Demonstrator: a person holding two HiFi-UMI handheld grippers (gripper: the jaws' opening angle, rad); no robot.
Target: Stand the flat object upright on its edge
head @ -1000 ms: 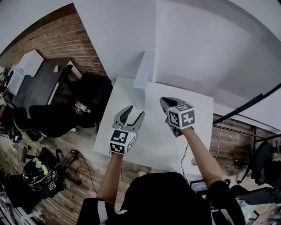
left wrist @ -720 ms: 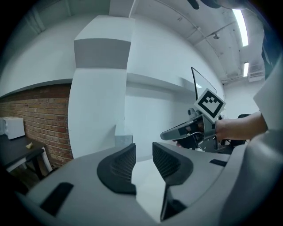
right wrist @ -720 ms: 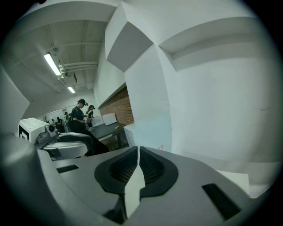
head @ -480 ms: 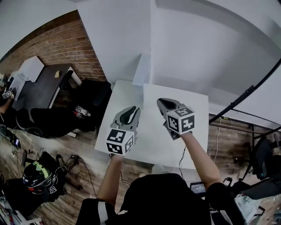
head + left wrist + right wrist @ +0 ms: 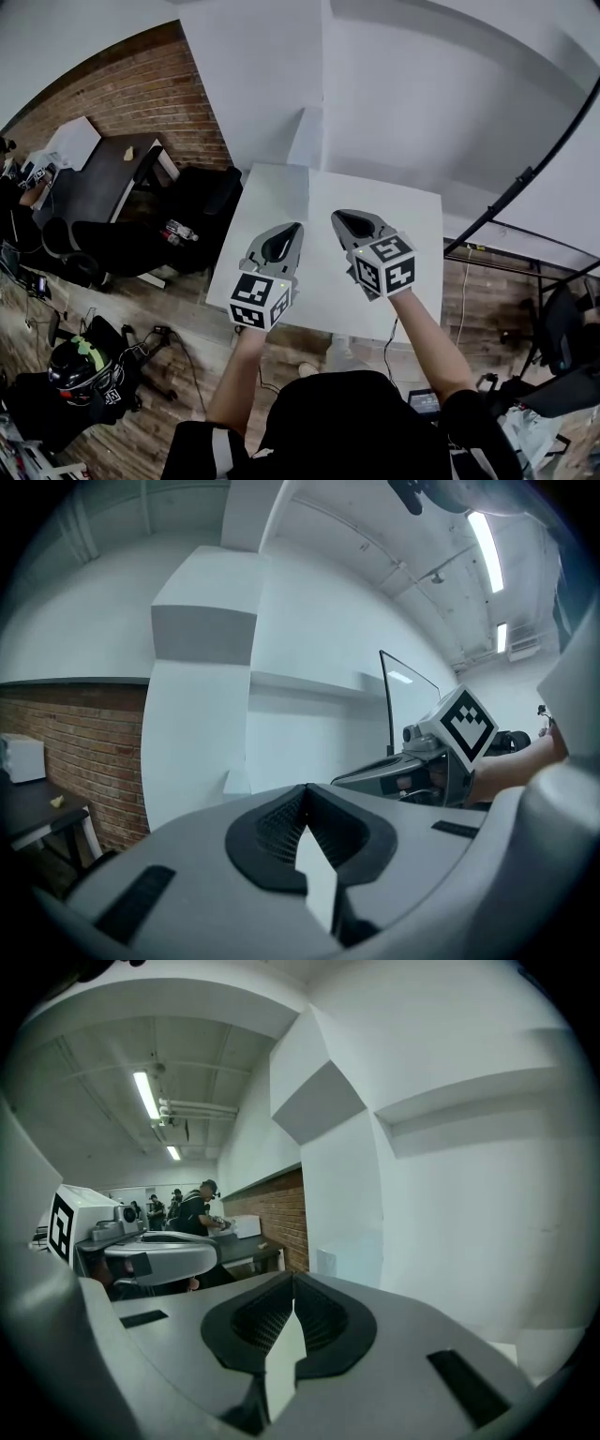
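**Flat object** (image 5: 349,1258): a pale slab, apparently upright on its edge. It stands at the far edge of the white table (image 5: 375,216), towards the left, at the foot of a white wall pillar (image 5: 197,724). It is white against white, so whether it leans on the pillar cannot be told. Nothing touches it.

**Left gripper** (image 5: 296,228): the jaws have just been closing and now meet tip to tip with nothing between them. A second ago they stood wide apart, also empty, and farther in towards the slab.

**Right gripper** (image 5: 336,216): jaws together and empty, as before.

**Placement:** the grippers are side by side above the near half of the table. Both are clear of its surface and nearer the person than a second ago.

**Assessment:** the slab has been let go and appears to stand unaided, so the standing step looks complete. The hands appear to be retreating.
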